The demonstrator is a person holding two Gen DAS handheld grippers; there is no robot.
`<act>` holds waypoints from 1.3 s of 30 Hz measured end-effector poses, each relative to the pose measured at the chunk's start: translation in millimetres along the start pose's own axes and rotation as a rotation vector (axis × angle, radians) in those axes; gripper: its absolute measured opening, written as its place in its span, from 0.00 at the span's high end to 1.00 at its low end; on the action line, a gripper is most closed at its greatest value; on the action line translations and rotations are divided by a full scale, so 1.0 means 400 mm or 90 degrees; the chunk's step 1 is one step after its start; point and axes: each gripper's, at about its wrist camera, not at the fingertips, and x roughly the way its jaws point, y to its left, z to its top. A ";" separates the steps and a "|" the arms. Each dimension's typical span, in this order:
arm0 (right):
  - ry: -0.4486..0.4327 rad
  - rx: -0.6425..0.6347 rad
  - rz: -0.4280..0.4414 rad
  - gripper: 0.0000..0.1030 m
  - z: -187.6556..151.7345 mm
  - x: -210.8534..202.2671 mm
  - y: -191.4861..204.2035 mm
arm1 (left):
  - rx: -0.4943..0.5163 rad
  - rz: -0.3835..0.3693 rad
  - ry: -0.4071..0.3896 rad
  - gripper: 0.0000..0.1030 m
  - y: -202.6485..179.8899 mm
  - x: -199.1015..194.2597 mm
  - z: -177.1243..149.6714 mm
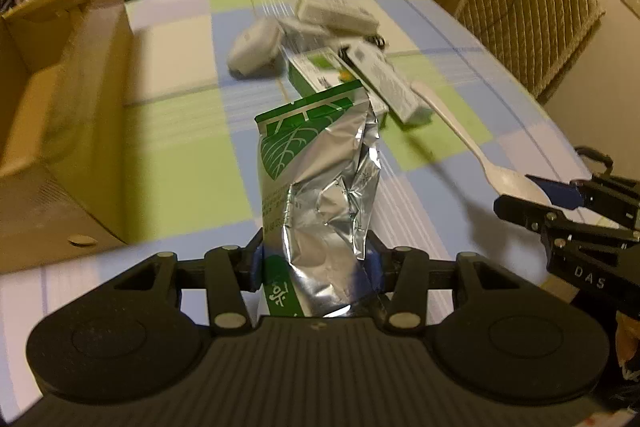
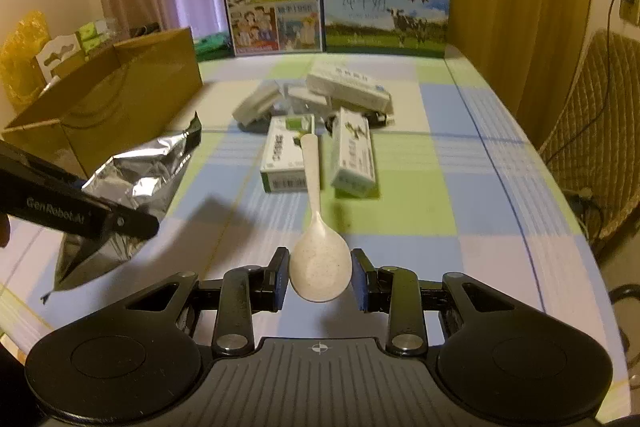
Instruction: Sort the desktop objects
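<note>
Foil and green print fill the middle of your left wrist view: the crumpled foil pouch [image 1: 320, 195] stands upright between the fingers of your left gripper [image 1: 318, 267], which are clamped on its lower part and carry it above the bench [image 1: 180, 131]. Your right gripper [image 2: 320, 281] has the bowl of the pale speckled spoon [image 2: 318, 267] between its fingers; the left pad touches the bowl, but a thin gap shows at the right pad, so I cannot tell whether that grip is closed. The spoon's handle points to 12 o'clock, toward the two green-and-white cartons [image 2: 320, 155] lying side by side at mid-bench, with a loose heap of white boxes [image 2: 320, 93] beyond them.

You appear to be in the carrying step, both picks made, nothing yet dropped. The open cardboard box [image 1: 60, 99] sits at 9 to 10 o'clock from the pouch, near it. If that is the pouch's place, your next move calls for swinging left over the near wall and letting go only once above the opening. Check the spoon before you travel.
</note>
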 end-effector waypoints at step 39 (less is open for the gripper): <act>-0.090 -0.112 0.144 0.71 0.391 0.068 0.459 | -0.081 0.170 -0.108 0.59 0.449 -0.354 0.125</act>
